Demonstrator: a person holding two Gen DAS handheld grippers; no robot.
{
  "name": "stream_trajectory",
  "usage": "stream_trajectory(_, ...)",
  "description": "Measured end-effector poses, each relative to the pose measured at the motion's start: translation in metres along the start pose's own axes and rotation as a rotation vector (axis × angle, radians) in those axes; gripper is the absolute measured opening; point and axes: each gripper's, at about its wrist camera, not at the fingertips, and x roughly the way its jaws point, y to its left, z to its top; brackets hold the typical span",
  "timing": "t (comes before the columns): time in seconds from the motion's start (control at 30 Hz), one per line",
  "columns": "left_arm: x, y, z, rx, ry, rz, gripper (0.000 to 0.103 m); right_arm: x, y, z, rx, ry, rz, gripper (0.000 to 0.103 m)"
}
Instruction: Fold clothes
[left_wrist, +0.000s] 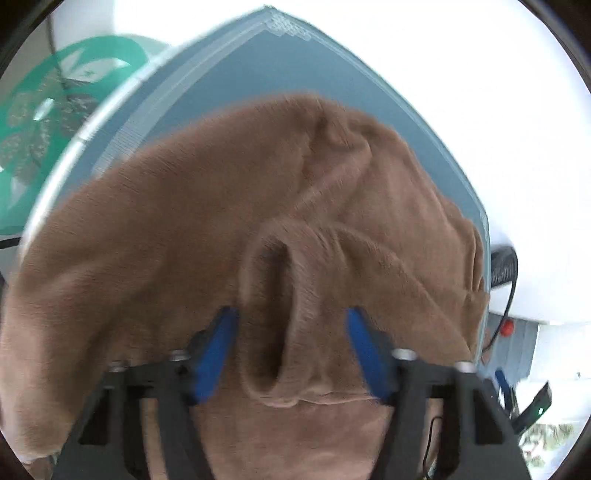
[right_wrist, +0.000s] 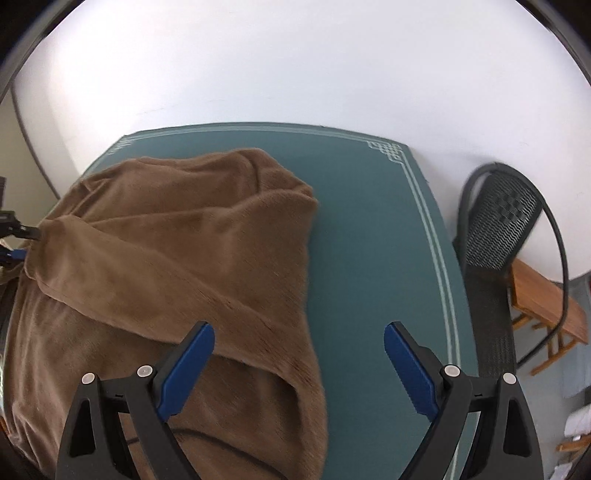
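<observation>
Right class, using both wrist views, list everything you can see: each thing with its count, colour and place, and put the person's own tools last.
Garment: one, brown, fuzzy, rumpled on the left part of the table, a bunched fold standing up between the left tool's fingers.
Table: one, teal top with a pale line border, bare on its right side.
Chair: one, black mesh, beside the table's right edge.
Bench: one, wooden, behind the chair.
Basket: one, green with cut-outs, beyond the table's left edge.
Left tool: one, black with blue pads, either side of the fold; whether the pads press it is unclear.
Right tool: one, black with blue pads, open, holding nothing, above the garment's edge.
</observation>
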Motion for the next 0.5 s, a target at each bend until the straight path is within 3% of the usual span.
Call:
stream_trajectory(0.07,-0.002,-0.001,-0.008,0.044,0.029,0.027,0.027,0.014,0.004,0.008,-0.002,0.012,0.022,0.094)
stream_trajectory(0.13,-0.004,-0.001,-0.016,0.087,0.057,0.054,0.021,0.024,0.016,0.009,-0.023,0.046,0.011,0.094)
stream_trajectory(0.27,-0.016,0.006,-0.030,0.164,0.106,0.117,0.019,0.054,0.019,-0.004,-0.080,0.164,-0.064,0.094)
stream_trajectory(0.33,-0.022,0.016,-0.041,0.188,0.143,0.126,0.019,0.058,0.015,-0.013,-0.079,0.188,-0.050,0.094)
stream_trajectory(0.43,-0.022,0.018,-0.045,0.217,0.146,0.132,0.022,0.056,0.013,-0.016,-0.056,0.208,-0.040,0.094)
stream_trajectory(0.5,-0.024,0.021,-0.043,0.189,0.124,0.097,0.022,0.056,0.014,-0.011,-0.060,0.221,-0.044,0.094)
